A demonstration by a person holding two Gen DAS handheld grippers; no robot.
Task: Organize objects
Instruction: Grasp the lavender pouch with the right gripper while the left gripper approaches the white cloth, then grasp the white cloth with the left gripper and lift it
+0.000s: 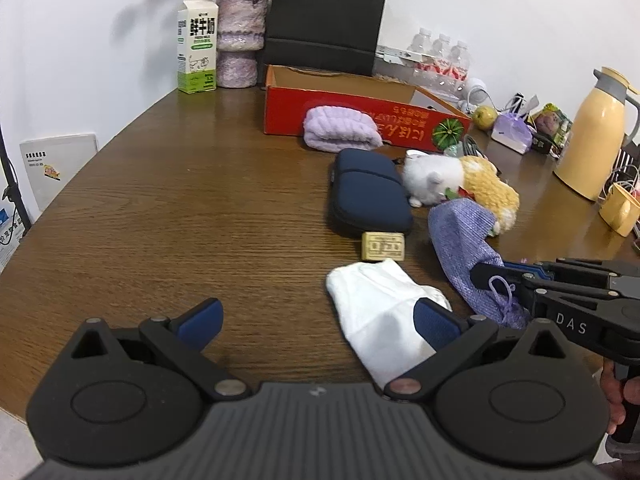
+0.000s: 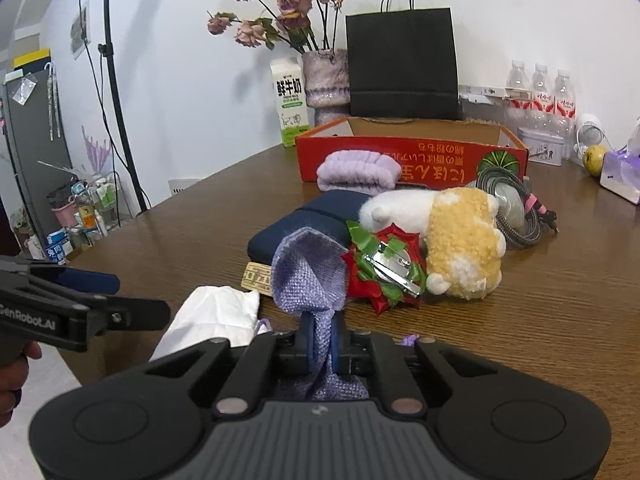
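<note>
My right gripper (image 2: 322,340) is shut on the neck of a purple woven drawstring pouch (image 2: 308,276), whose body rises in front of the fingers. In the left wrist view the same pouch (image 1: 460,240) leads to the right gripper (image 1: 490,276) at the right edge. My left gripper (image 1: 316,320) stands open low over the table, its right finger over a white cloth pouch (image 1: 372,300). Beyond lie a small tan box (image 1: 383,246), a navy case (image 1: 368,192), a white-and-yellow plush toy (image 1: 460,180), a red bow (image 2: 380,268) and a lavender towel (image 1: 340,128).
An open red cardboard box (image 1: 320,112) stands behind the towel. At the back are a milk carton (image 1: 198,44), a vase (image 1: 240,40), a black paper bag (image 1: 328,16) and water bottles (image 1: 440,60). A yellow thermos (image 1: 596,132), a mug (image 1: 618,208) and a coiled cable (image 2: 516,208) are at the right.
</note>
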